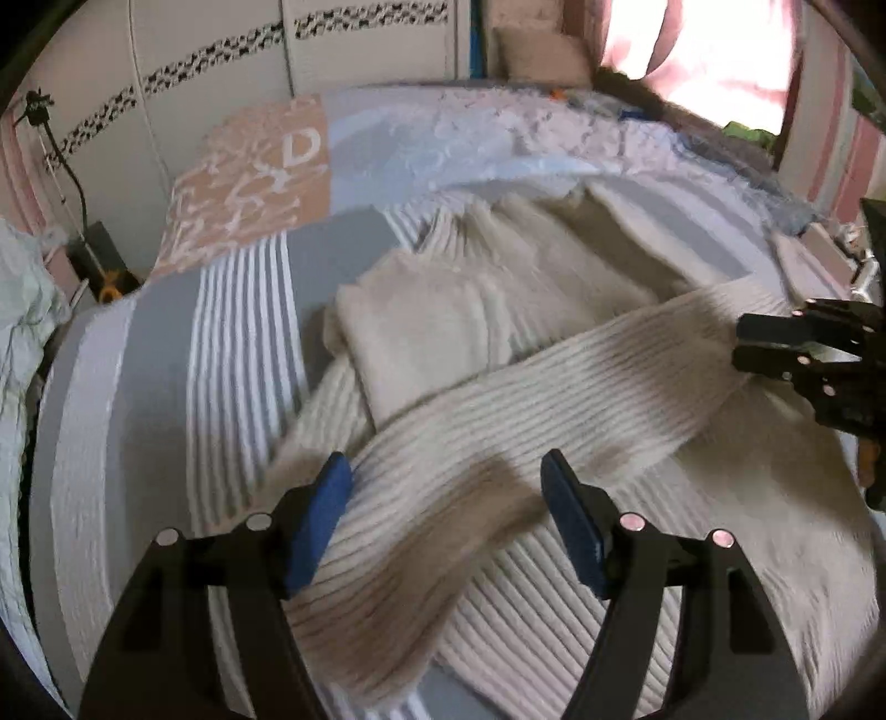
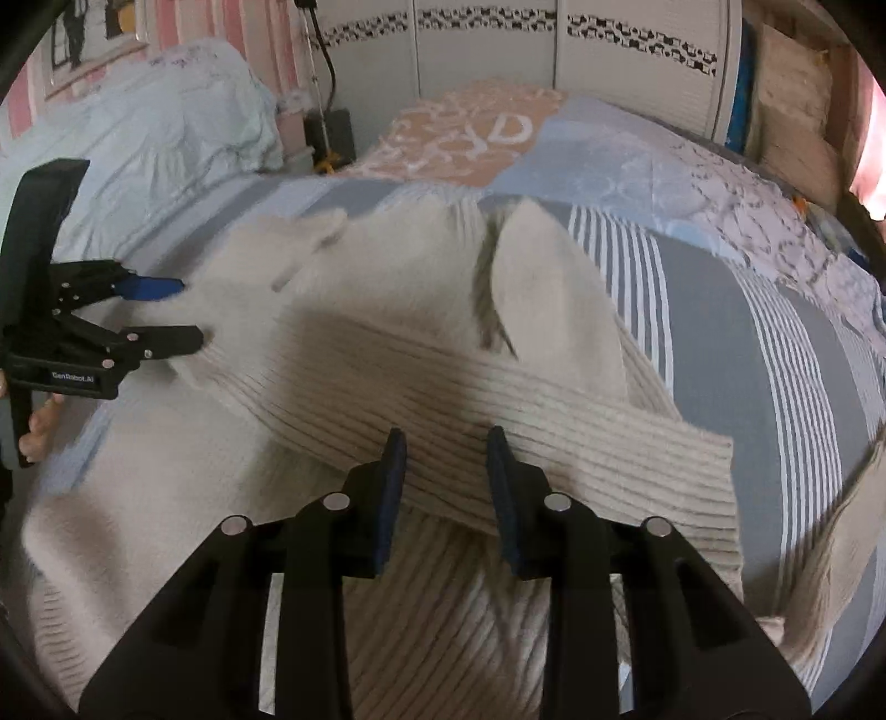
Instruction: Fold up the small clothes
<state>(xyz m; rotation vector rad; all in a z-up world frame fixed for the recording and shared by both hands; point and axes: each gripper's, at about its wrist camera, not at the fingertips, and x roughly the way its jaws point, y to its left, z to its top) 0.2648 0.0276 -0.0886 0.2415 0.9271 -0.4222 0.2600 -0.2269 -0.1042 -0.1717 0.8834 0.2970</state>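
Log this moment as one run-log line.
stage: sleeve folded across | cream sweater on striped bedspread | left gripper open | right gripper open

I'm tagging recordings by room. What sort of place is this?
Most likely a bedroom: a cream sweater lies on a bed with a striped patchwork quilt, and white wardrobe doors stand behind it.

The cream sweater (image 1: 498, 343) lies spread over the middle of the bed cover (image 1: 166, 387), and one sleeve (image 2: 498, 421) lies across its body. The left gripper (image 1: 446, 515) is wide open above it, with nothing between its blue pads. The right gripper (image 2: 446, 493) is open over the sleeve. The striped cover on the left is bare. A pale quilt (image 2: 166, 111) is heaped at the bed's far left side.
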